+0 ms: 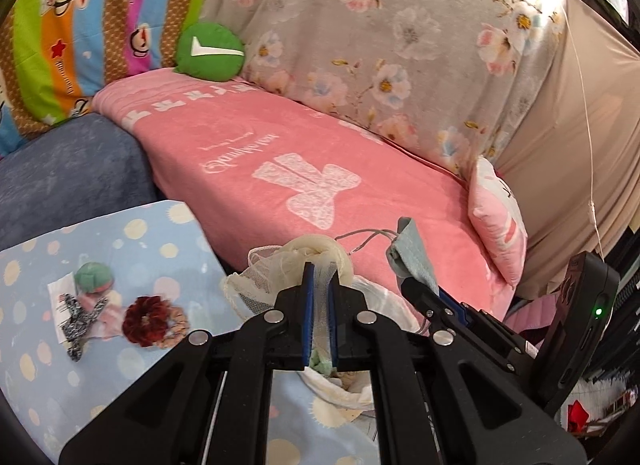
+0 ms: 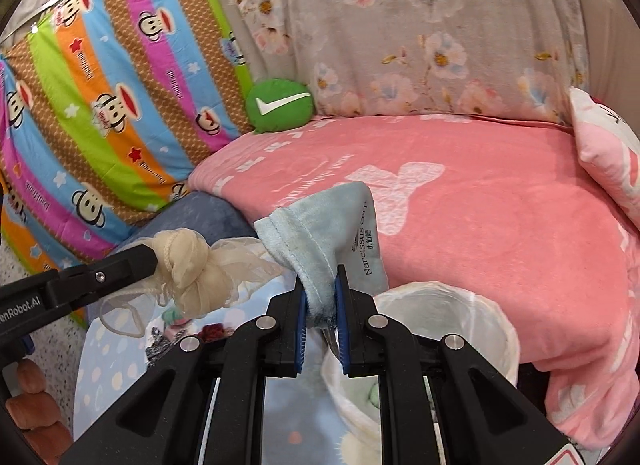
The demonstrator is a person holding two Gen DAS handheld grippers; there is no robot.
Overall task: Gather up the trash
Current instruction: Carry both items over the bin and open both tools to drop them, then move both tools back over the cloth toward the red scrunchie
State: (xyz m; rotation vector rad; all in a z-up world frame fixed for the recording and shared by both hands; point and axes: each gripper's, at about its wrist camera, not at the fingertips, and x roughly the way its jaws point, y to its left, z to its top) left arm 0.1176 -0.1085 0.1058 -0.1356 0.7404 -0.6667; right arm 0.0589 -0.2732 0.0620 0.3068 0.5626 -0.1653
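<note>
Bin (image 2: 494, 307) is showing only its lined rim, contents mostly hidden behind the right gripper (image 2: 322, 305). Right gripper is pinching a blue cloth (image 2: 332, 225) just above the bin. Left gripper (image 1: 320, 285) is clamping a cream mesh bundle (image 1: 308, 253) beside it, over the table (image 1: 168, 233).

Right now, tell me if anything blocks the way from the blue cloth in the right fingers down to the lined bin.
Nothing visible does. The blue cloth is pinched in the right gripper, and the lined bin sits open just below and to its right. The left gripper, holding the cream mesh, is off to the side.
</note>
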